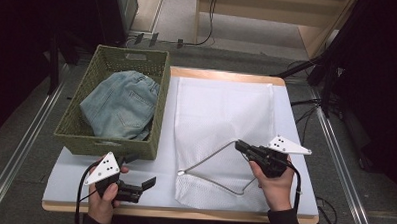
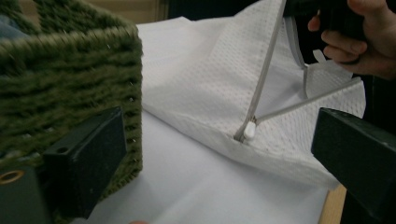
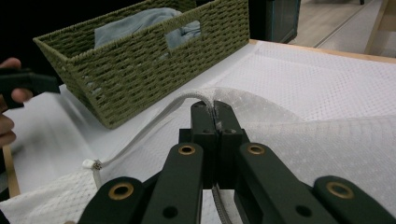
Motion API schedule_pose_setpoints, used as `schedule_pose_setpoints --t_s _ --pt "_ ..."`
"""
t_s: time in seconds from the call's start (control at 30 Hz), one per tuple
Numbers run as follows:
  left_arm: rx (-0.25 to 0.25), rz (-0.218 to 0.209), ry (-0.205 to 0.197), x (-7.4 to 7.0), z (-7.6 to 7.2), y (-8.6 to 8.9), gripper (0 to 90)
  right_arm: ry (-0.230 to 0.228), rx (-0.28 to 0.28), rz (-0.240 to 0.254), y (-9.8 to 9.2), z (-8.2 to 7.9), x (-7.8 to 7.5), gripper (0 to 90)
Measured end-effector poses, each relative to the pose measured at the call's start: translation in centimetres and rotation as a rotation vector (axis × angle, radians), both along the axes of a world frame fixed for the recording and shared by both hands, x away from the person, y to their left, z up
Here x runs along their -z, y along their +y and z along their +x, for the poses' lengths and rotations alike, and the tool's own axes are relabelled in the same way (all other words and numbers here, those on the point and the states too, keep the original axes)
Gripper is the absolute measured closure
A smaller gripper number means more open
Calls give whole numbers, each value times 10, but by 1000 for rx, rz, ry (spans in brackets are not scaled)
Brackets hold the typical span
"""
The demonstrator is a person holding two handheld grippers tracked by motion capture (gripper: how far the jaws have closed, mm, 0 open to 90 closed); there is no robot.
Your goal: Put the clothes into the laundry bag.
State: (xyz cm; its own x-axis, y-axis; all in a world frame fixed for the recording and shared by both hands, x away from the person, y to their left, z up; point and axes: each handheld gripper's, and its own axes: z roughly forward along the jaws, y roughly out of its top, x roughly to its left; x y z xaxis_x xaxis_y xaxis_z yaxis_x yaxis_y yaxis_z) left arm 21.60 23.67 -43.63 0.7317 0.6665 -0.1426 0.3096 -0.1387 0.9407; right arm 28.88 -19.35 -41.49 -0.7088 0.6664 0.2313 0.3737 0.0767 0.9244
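A white mesh laundry bag (image 1: 221, 108) lies flat on the table with its grey zip open in a V. My right gripper (image 1: 239, 145) is shut on the upper zip edge (image 3: 187, 99) and holds that edge lifted off the table, so the mouth gapes. The white zip pull (image 2: 251, 132) rests at the V's closed end, near the bag's front left corner. My left gripper (image 1: 142, 170) hovers open at the table's front left, beside the basket, with nothing between its jaws. In the left gripper view the bag's mouth (image 2: 280, 93) lies ahead of those jaws.
A green woven basket (image 1: 159, 110) stands at the table's left and holds folded blue jeans (image 1: 119, 104). White table surface (image 1: 74, 172) shows in front of the basket. Dark stands and cables crowd the floor to the right.
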Motion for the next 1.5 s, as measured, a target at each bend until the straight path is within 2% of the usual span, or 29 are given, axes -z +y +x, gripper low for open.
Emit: schedule_pose_setpoints --t_s 0.07,0.13,0.2,0.37,0.4,0.43,0.5,0.57,0.6,0.67,0.77,0.9,1.0,1.1,1.13,1.2,1.3,1.4,1.43,1.5 --pt "-24 1 -21 -7 0 1 10 0 1 -9 -1 0 2 900" --pt "-104 31 -58 -14 -2 3 0 6 -3 -8 -1 0 3 900" --pt "-142 27 -72 -20 -1 8 0 12 -6 -11 -2 1 4 900" --pt "-165 6 -80 -36 3 23 0 19 0 -10 -5 1 6 900" --pt "-179 6 -92 -41 4 27 0 20 -1 -8 -6 1 7 900" --pt "-185 15 -100 -45 6 30 0 23 0 -5 -6 1 6 900" --pt "-241 38 -118 -55 11 34 0 27 -2 -5 -8 1 7 900" --pt "-263 52 -136 -64 16 38 0 35 -5 2 -9 2 8 900" --pt "-289 60 -145 -72 21 40 0 36 -6 2 -9 2 8 900" --pt "-281 55 -146 -79 28 43 0 41 -8 4 -9 2 9 900" --pt "-294 76 -157 -91 43 46 0 43 -10 -1 -8 2 9 900" --pt "-298 65 -155 -99 62 52 0 44 -16 -5 -8 2 9 900" --pt "-308 60 -123 -103 83 57 0 46 -21 -10 -7 2 11 900" --pt "-302 51 -74 -104 105 64 0 48 -22 -14 -7 2 12 900" --pt "-297 56 -52 -103 114 66 0 51 -22 -13 -7 2 13 900" --pt "-319 84 -5 -101 132 70 0 54 -24 -14 -7 3 13 900" --pt "-349 108 83 -97 160 81 0 53 -23 -12 -7 3 14 900" --pt "-377 97 164 -91 184 92 0 54 -24 -11 -8 4 14 900" --pt "-390 107 181 -88 189 94 0 54 -25 -10 -8 4 14 900" --pt "-436 182 228 -77 206 95 0 57 -26 -10 -9 4 15 900"
